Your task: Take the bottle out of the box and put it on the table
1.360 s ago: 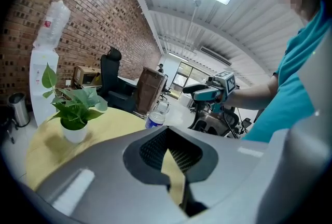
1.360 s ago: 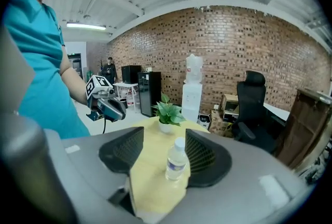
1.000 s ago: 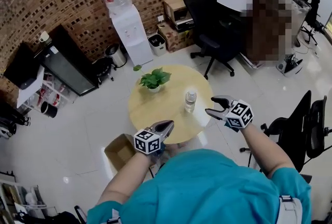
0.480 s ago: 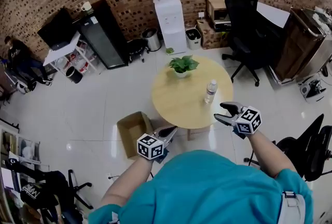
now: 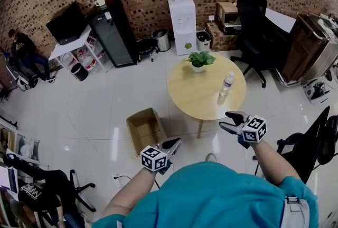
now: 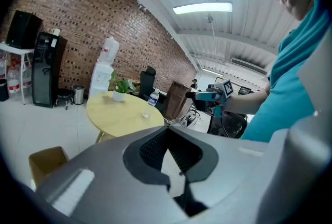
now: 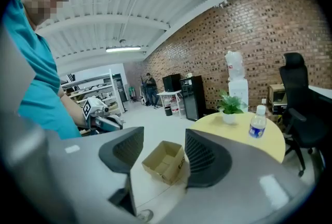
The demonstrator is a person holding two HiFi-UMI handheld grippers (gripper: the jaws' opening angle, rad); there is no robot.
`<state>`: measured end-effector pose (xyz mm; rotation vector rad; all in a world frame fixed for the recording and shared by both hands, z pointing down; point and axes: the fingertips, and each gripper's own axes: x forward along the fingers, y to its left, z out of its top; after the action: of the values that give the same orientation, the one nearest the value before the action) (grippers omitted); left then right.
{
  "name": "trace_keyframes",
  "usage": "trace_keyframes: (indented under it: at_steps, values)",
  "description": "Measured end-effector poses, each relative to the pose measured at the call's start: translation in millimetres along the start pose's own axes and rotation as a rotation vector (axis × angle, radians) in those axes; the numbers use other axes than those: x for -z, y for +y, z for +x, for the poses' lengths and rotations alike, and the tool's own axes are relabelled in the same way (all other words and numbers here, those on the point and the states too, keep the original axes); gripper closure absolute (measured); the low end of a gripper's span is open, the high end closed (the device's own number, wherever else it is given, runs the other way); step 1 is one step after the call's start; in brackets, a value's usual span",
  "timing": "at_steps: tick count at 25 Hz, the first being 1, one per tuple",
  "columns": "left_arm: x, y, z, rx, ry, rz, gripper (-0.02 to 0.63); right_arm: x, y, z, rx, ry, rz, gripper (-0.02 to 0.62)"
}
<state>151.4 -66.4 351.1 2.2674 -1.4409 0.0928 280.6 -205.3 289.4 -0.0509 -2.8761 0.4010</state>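
Observation:
A clear water bottle [image 5: 227, 84] with a blue label stands upright on the round yellow table [image 5: 200, 99], near its right edge. The open cardboard box [image 5: 145, 127] sits on the floor left of the table, with nothing showing inside. My left gripper [image 5: 172, 143] is shut with nothing in it, held over the floor near the box. My right gripper [image 5: 231, 121] is open and empty, short of the table's front edge. In the right gripper view the box [image 7: 165, 161] shows between the parted jaws and the bottle [image 7: 257, 123] stands to the right. The left gripper view shows the bottle [image 6: 152, 97] far off.
A potted plant [image 5: 198, 60] stands at the table's far side. Behind it are a water dispenser [image 5: 182, 10], a black cabinet [image 5: 113, 31] and a black office chair [image 5: 259, 26]. Another chair [image 5: 317, 142] is at my right. A person [image 5: 24, 53] is at the far left.
The view has pulled back from the table, and both grippers are now farther from it, over the floor. The bottle stays upright on the table. Right jaws stay open.

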Motion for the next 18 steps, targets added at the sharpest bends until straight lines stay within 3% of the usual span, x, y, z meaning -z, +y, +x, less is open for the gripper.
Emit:
trace_keyframes:
  at_steps: [5, 8, 16, 18]
  values:
    - [11, -13, -35, 0.010, -0.019, -0.071, 0.607, 0, 52, 1, -0.009, -0.012, 0.008, 0.362]
    - [9, -39, -39, 0.017, -0.031, -0.069, 0.607, -1, 70, -23, -0.016, -0.030, 0.006, 0.380]
    - [-17, -133, -24, -0.052, -0.088, -0.029, 0.607, -4, 95, -138, -0.060, -0.115, -0.007, 0.580]
    - [-18, -166, -11, -0.067, -0.113, -0.037, 0.607, 4, 100, -170, -0.076, -0.105, -0.011, 0.594]
